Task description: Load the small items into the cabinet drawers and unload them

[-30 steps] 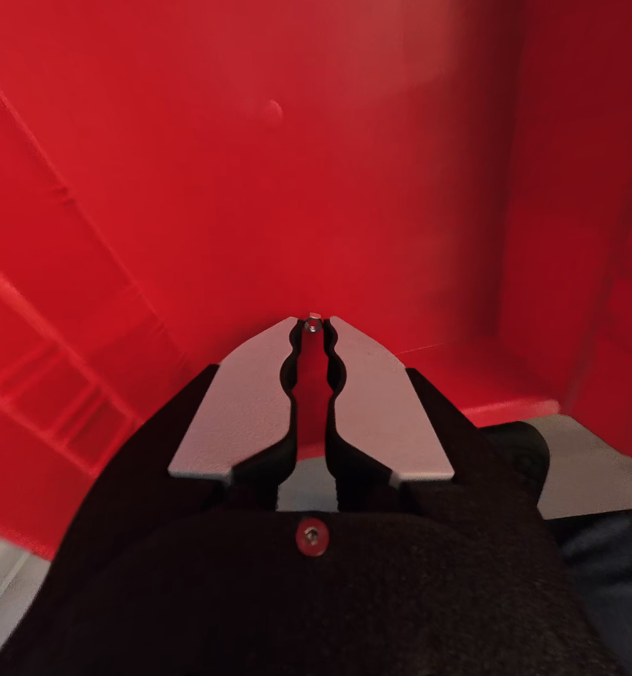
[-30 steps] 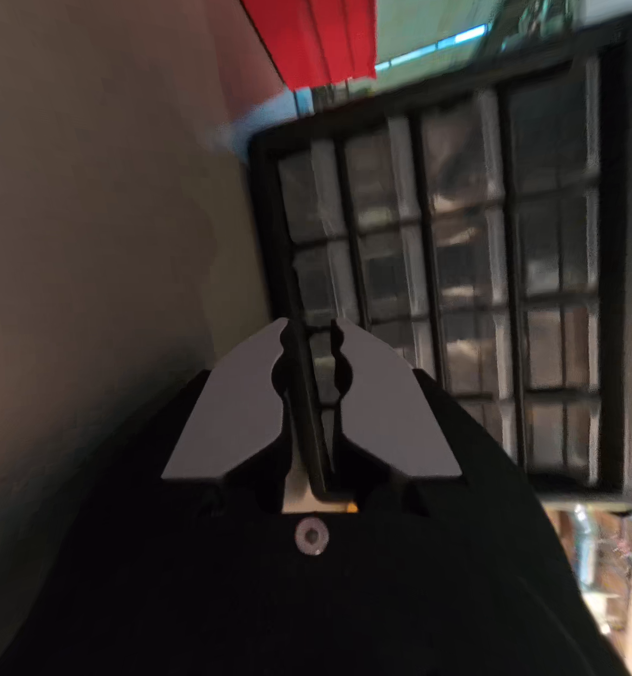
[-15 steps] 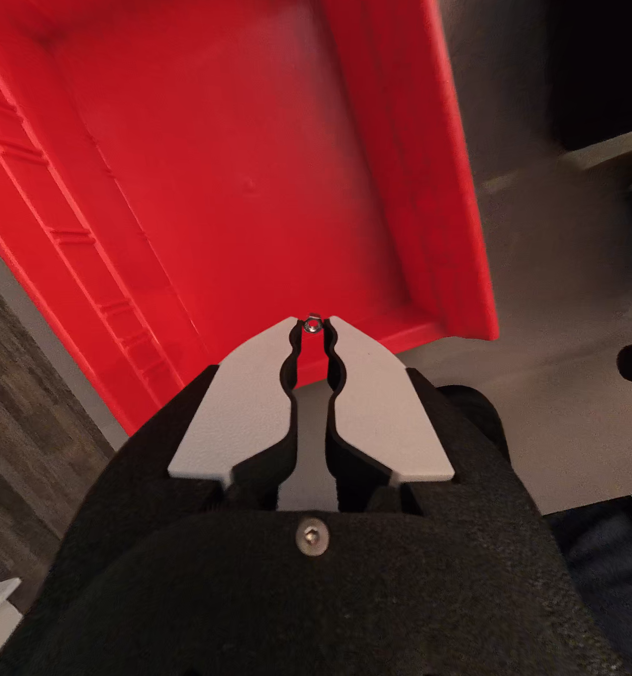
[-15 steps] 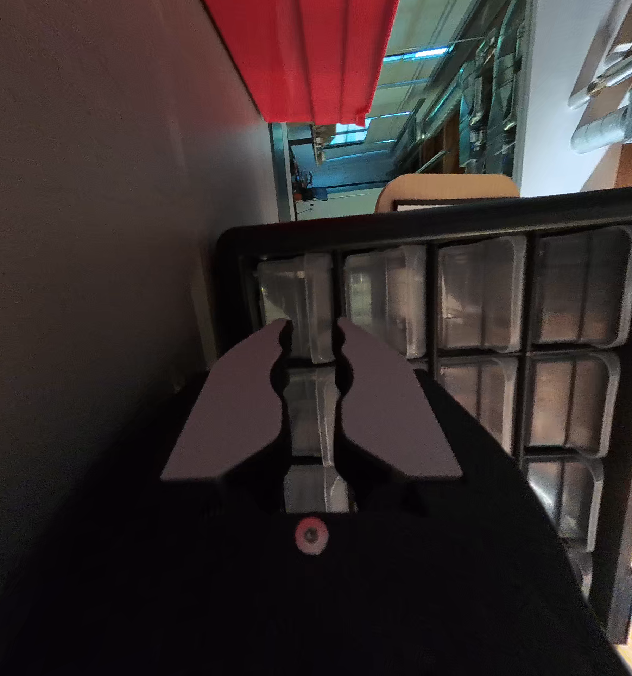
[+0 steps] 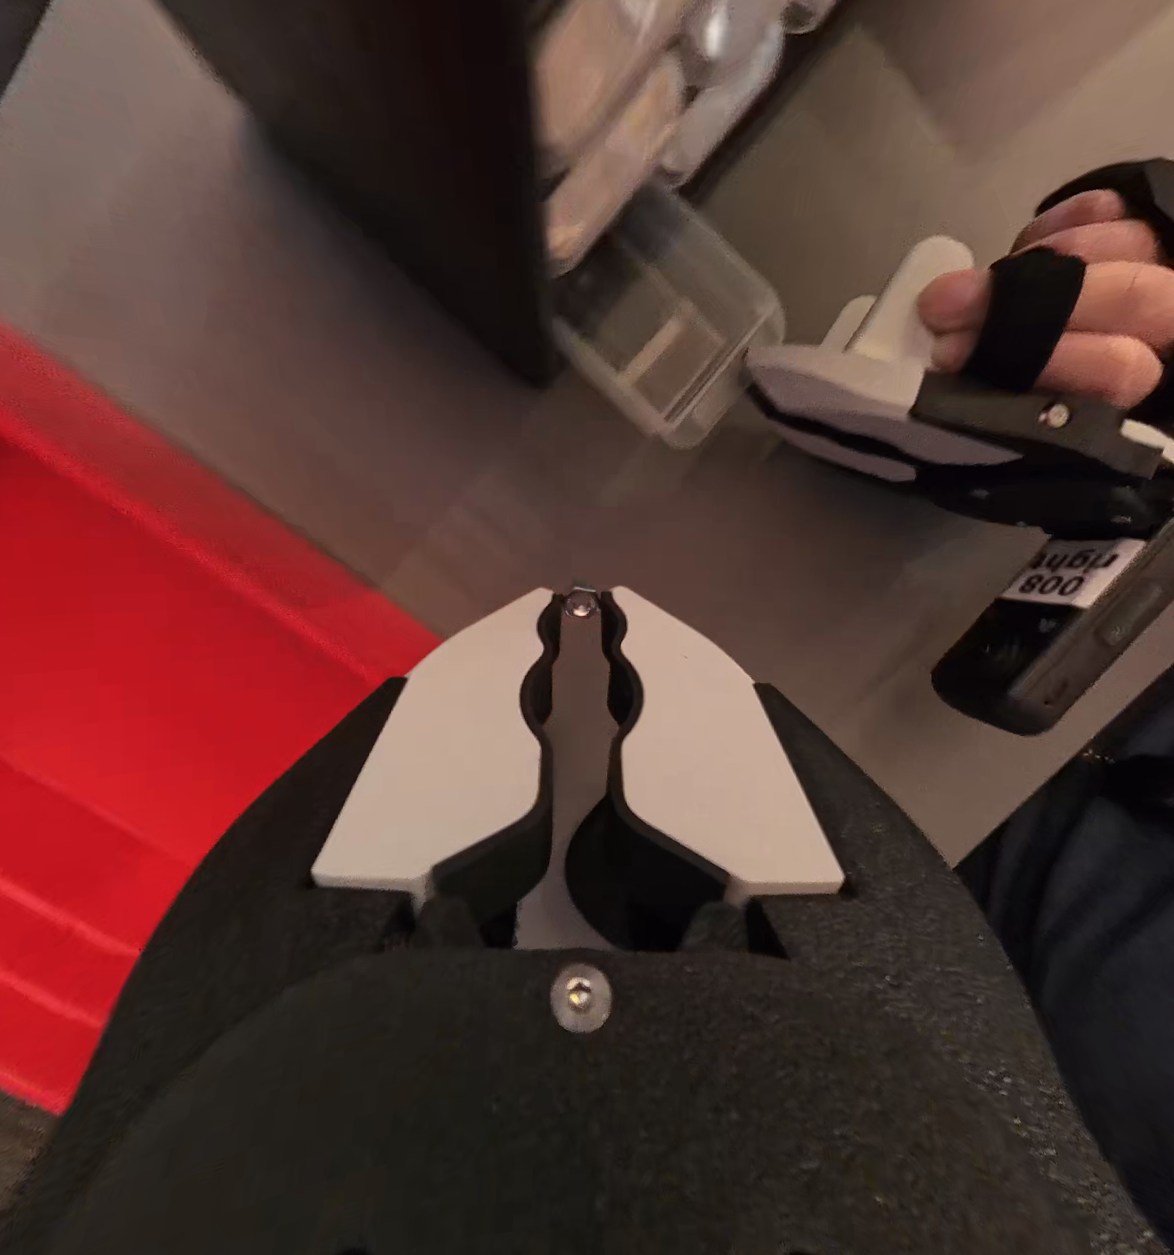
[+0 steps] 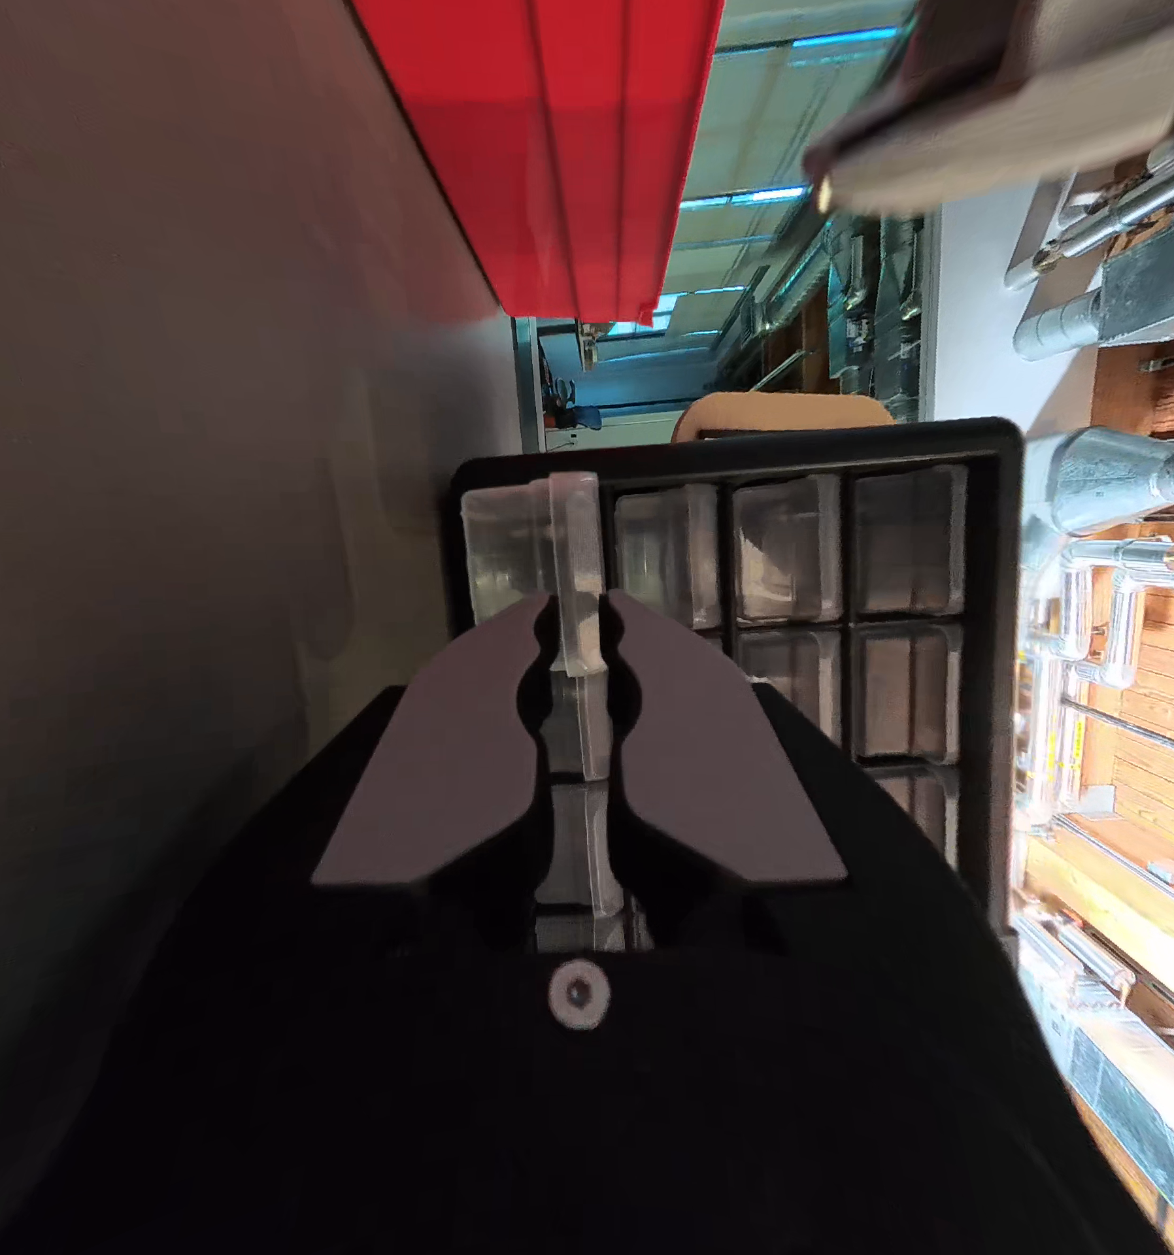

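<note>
My left gripper (image 5: 581, 601) is shut on a small metal nut (image 5: 581, 603) held at its very tips, above the grey table. It sits between the red bin (image 5: 129, 679) on the left and the black drawer cabinet (image 5: 401, 170) ahead. One clear drawer (image 5: 666, 333) stands pulled out of the cabinet. My right gripper (image 5: 761, 380) holds its front. In the right wrist view, my right gripper (image 6: 574, 604) is shut on the clear drawer handle (image 6: 574, 564) at the cabinet's (image 6: 774, 441) corner nearest the table. The drawer's inside is blurred.
Several other clear drawers (image 6: 788, 550) in the cabinet are shut. The red bin (image 6: 571, 136) lies on the table beyond the cabinet in the right wrist view. A person's hand (image 5: 1080, 319) holds the right gripper. The left gripper shows blurred at the top right (image 6: 978, 136). About 11 cm separates my left fingertips from my right.
My left gripper has come out of the red bin with the nut and swung right toward the cabinet. My right gripper has closed on the corner drawer's handle, and the drawer now stands out.
</note>
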